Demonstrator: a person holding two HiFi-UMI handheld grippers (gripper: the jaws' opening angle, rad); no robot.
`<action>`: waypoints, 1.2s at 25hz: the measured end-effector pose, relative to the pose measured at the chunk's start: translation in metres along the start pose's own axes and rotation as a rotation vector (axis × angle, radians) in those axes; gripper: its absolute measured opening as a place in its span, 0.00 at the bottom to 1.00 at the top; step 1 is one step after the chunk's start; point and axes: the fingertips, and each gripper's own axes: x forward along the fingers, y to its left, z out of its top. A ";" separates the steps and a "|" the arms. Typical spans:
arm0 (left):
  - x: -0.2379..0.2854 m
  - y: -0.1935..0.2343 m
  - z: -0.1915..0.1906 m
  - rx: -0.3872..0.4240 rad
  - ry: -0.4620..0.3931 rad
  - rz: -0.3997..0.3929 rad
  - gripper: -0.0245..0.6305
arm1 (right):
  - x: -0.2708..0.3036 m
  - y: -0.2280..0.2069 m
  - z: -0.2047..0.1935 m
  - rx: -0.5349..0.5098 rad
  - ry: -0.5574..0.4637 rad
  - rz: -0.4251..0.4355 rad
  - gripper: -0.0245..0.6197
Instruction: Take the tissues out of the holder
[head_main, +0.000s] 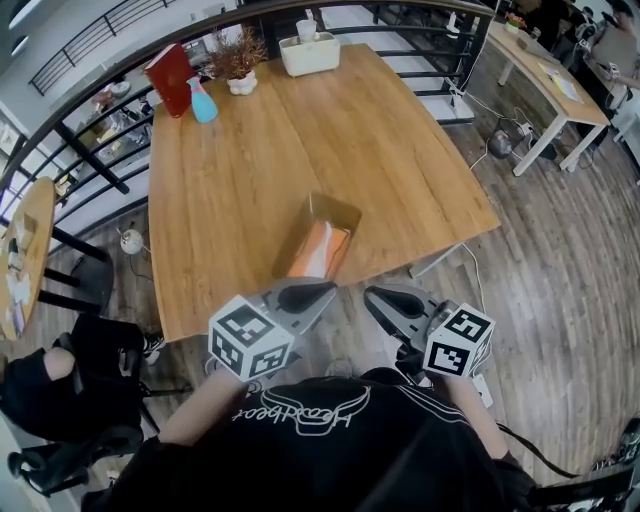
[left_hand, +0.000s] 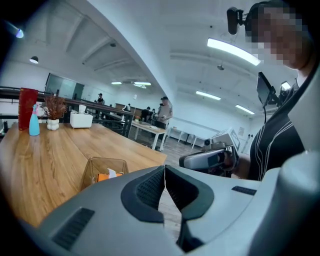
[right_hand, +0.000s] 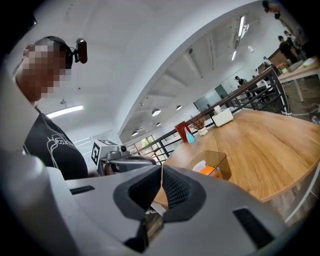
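Note:
A clear brown-tinted holder (head_main: 318, 240) stands near the front edge of the wooden table (head_main: 230, 200). Inside it lies an orange tissue pack (head_main: 320, 250) with a white tissue sticking up. Both grippers hang off the table, just below its front edge and close to the person's body. My left gripper (head_main: 318, 291) is shut and empty, pointing up toward the holder. My right gripper (head_main: 375, 296) is also shut and empty, a little to the holder's right. The left gripper view shows the holder (left_hand: 102, 170) beyond the closed jaws; the right gripper view shows the holder (right_hand: 212, 164) too.
At the table's far end stand a red box (head_main: 170, 78), a blue spray bottle (head_main: 203, 103), a potted dry plant (head_main: 240, 65) and a white box (head_main: 309, 52). A black railing (head_main: 90, 100) runs behind. Another table (head_main: 545, 70) is at the right.

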 end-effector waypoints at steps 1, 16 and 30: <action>0.001 0.002 0.000 0.001 0.004 0.007 0.06 | 0.001 -0.002 0.000 0.002 0.006 0.005 0.07; 0.036 0.054 -0.002 -0.034 0.062 0.116 0.07 | 0.032 -0.056 0.002 0.058 0.080 0.106 0.07; 0.075 0.091 -0.005 -0.044 0.182 0.166 0.43 | 0.041 -0.096 0.011 0.112 0.120 0.164 0.07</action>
